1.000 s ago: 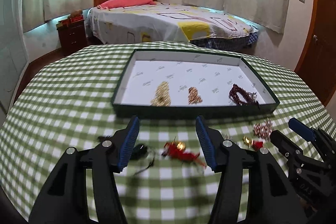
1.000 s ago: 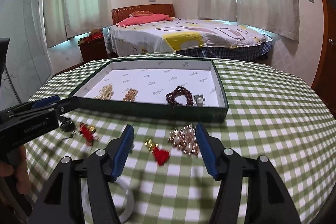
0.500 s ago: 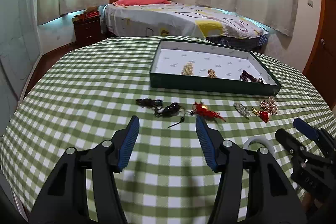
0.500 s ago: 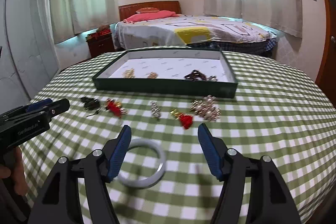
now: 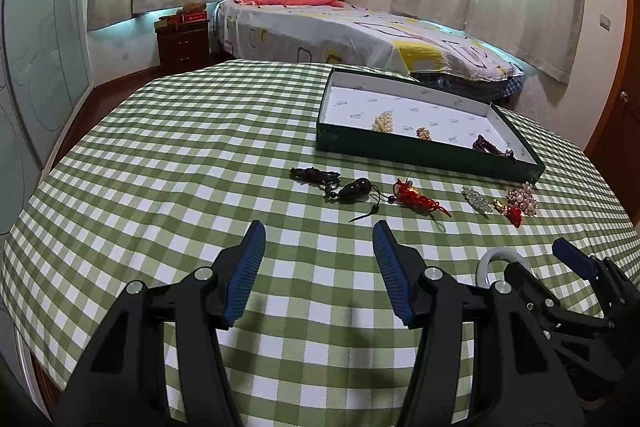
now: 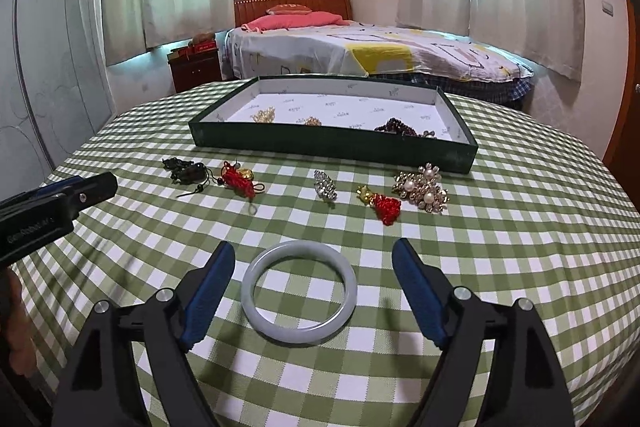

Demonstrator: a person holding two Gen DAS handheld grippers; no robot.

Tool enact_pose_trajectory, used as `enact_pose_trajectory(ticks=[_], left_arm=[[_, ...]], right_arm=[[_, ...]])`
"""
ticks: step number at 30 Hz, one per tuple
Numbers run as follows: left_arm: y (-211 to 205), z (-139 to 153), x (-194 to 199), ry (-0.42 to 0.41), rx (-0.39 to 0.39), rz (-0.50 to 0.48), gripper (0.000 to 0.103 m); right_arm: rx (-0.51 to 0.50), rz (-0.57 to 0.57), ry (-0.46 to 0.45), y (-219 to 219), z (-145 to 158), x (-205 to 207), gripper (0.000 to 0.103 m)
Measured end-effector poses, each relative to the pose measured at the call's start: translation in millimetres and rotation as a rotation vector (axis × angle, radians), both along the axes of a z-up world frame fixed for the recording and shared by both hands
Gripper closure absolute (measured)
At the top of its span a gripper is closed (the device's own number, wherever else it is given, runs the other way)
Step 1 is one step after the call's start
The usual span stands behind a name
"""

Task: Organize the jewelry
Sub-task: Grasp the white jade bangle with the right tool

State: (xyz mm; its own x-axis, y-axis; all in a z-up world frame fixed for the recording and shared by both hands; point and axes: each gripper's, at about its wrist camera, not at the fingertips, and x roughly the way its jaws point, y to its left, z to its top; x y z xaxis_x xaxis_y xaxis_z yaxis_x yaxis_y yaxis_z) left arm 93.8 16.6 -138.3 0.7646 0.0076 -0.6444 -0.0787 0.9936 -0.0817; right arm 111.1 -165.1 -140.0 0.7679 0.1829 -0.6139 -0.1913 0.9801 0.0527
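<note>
on the green-checked counter (image 5: 168, 155), seen from the left wrist, the left gripper (image 5: 319, 251) hangs with its jaws partly apart and nothing between them, short of a dark bead charm (image 5: 352, 190) and a red knot tassel (image 5: 416, 199); the green tray (image 5: 400, 143) sits beyond, to the right. from the right wrist, the right gripper (image 6: 313, 267) has just been opening, its jaws now wide with the pale jade bangle (image 6: 299, 291) lying flat between them, untouched by either pad; a pearl brooch (image 6: 422, 187) lies near the tray (image 6: 332, 143).
</note>
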Motion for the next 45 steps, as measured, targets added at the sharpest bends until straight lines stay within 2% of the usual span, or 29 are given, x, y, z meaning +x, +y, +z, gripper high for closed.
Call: enact_pose_trajectory(ticks=[8, 10, 13, 16, 17, 18, 32, 45], left_arm=[[1, -8, 0, 0.025, -0.002, 0.005, 0.048], [1, -9, 0, 0.028, -0.005, 0.005, 0.042], [1, -10, 0, 0.03, -0.008, 0.007, 0.041], [1, -12, 1, 0.036, -0.008, 0.011, 0.038], [1, -12, 1, 0.037, -0.01, 0.011, 0.038], [1, -13, 1, 0.04, -0.013, 0.011, 0.038], [-9, -16, 9, 0.052, 0.004, -0.013, 0.038], [-21, -20, 42, 0.075, 0.026, -0.049, 0.038]], right_arm=[[-0.025, -0.001, 0.067, 6, -12, 7, 0.022], [-0.026, 0.002, 0.088, 7, -15, 8, 0.022], [-0.026, 0.009, 0.124, 8, -21, 10, 0.021], [-0.021, 0.01, 0.122, 7, -21, 8, 0.022], [-0.02, 0.008, 0.122, 6, -21, 7, 0.026], [-0.017, 0.01, 0.119, 6, -21, 6, 0.034], [0.015, 0.018, 0.117, -3, -15, 7, 0.034], [-0.007, -0.002, 0.065, -16, -3, 24, 0.034]])
